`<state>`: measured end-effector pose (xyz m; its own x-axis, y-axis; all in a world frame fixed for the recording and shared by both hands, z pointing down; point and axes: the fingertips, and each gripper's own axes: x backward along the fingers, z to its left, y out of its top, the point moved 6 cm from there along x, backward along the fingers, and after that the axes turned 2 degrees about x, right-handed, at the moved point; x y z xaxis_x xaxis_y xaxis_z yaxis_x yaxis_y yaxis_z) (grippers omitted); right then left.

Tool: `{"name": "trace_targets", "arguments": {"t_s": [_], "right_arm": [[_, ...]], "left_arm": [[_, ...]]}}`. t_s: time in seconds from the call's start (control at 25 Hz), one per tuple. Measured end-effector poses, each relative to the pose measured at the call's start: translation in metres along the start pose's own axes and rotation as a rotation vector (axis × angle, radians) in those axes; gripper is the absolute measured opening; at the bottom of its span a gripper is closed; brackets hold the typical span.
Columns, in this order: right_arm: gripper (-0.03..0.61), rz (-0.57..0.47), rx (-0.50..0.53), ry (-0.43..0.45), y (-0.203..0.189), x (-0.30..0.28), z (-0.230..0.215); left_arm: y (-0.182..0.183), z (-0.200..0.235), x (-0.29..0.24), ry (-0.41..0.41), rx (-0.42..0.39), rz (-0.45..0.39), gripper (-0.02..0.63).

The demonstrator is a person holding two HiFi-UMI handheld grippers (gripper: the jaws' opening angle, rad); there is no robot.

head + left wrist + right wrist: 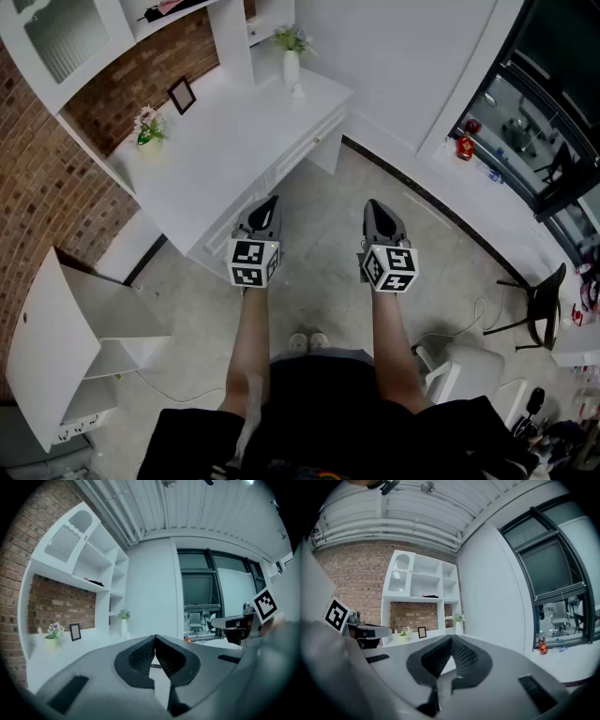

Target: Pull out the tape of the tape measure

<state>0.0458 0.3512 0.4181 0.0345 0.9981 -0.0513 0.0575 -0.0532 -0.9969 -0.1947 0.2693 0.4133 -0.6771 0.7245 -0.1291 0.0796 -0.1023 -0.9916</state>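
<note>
No tape measure shows in any view. In the head view my left gripper (272, 200) and right gripper (371, 203) are held side by side at waist height, over the floor in front of the white desk (216, 155). Both point forward and roughly level. The left gripper (154, 639) has its jaws closed tip to tip with nothing between them. The right gripper (451, 640) is likewise shut and empty. Each gripper shows in the other's view at the frame edge, with its marker cube: the right one (264, 604) and the left one (336, 613).
On the desk stand a white vase with a plant (292, 58), a small picture frame (182, 95) and a flower pot (148, 129). White shelving (423, 588) rises against the brick wall. A white cabinet (66, 342) stands at left; a black stool (539, 305) and window sill (487, 141) at right.
</note>
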Motion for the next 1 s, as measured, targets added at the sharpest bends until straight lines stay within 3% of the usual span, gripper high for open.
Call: {"name": "trace_targets", "arguments": {"t_s": [1.0], "right_arm": [[-0.002, 0.031, -0.032, 0.033, -0.013, -0.006, 0.01]], "left_arm": [[-0.018, 0.001, -0.002, -0.033, 0.048, 0.039, 0.012]]}}
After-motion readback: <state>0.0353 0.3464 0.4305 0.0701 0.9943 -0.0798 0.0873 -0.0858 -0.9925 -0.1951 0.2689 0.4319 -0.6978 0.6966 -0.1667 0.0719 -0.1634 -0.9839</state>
